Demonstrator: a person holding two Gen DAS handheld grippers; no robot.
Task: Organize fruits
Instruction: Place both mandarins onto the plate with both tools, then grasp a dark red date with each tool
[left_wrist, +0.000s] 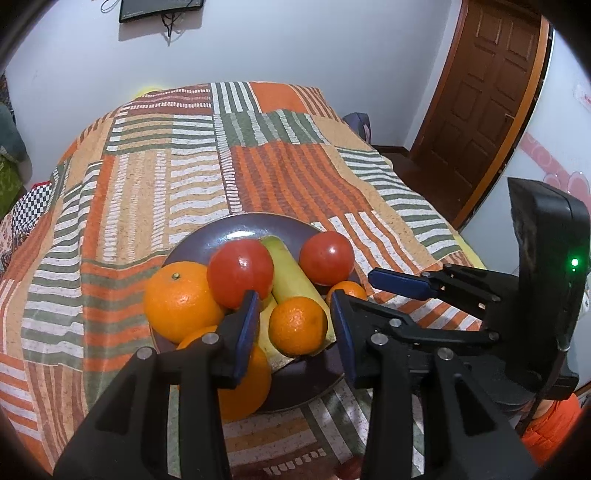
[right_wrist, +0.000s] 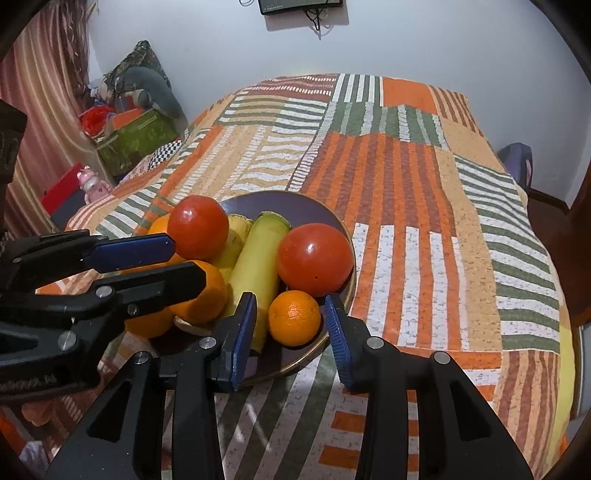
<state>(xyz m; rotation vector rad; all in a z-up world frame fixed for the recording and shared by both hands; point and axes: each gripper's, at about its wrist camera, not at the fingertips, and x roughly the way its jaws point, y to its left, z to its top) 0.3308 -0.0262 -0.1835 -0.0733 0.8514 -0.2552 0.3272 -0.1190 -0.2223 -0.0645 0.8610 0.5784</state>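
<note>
A dark purple plate (left_wrist: 236, 230) (right_wrist: 288, 205) on a patchwork bedspread holds two red tomatoes (left_wrist: 240, 272) (right_wrist: 314, 258), a pale green gourd piece (left_wrist: 291, 275) (right_wrist: 258, 258), bananas (right_wrist: 232, 240) and several oranges (left_wrist: 179, 301). My left gripper (left_wrist: 293, 319) is open, its jaws on either side of a small orange (left_wrist: 297, 325) without touching it. My right gripper (right_wrist: 291, 321) is open around another small orange (right_wrist: 294, 317) at the plate's near rim. Each gripper shows in the other's view: the right one (left_wrist: 384, 284), the left one (right_wrist: 177, 258).
The striped bedspread (left_wrist: 258, 155) (right_wrist: 406, 184) stretches beyond the plate to a white wall. A brown door (left_wrist: 487, 92) stands at the right. Boxes and clutter (right_wrist: 129, 129) sit by a curtain at the left. A dark bag (right_wrist: 517, 162) lies past the bed's right edge.
</note>
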